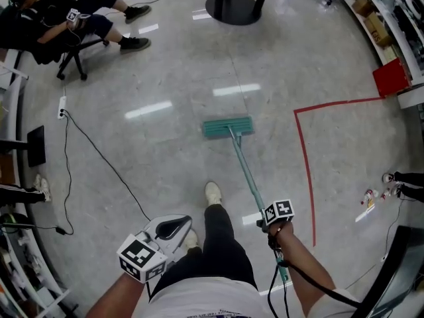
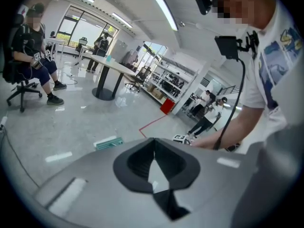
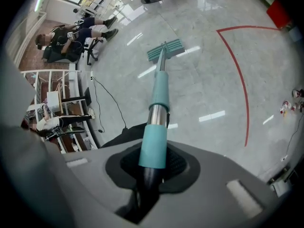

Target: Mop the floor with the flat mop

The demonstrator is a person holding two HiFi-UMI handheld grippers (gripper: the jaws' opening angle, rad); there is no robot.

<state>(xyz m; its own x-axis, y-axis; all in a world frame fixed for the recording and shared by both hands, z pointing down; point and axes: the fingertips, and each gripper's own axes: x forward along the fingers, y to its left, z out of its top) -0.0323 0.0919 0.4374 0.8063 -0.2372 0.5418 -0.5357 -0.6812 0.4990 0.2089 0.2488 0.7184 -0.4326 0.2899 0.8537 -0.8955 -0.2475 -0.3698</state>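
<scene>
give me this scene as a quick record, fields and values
tool: flat mop, teal head lying flat, out in front of the person
right gripper: shut on the mop handle
left gripper: shut, holding nothing, off the handle
floor: glossy grey, red tape line to the right of the mop
bystander: seated person, far left

A person is seen seated on a black office chair at the upper left. Near the chair a white power strip is laid, with a black cable led from it. A round black table base is seen at the top. At the right a red tape line is bent into a corner, and a red box is placed just beyond it.
</scene>
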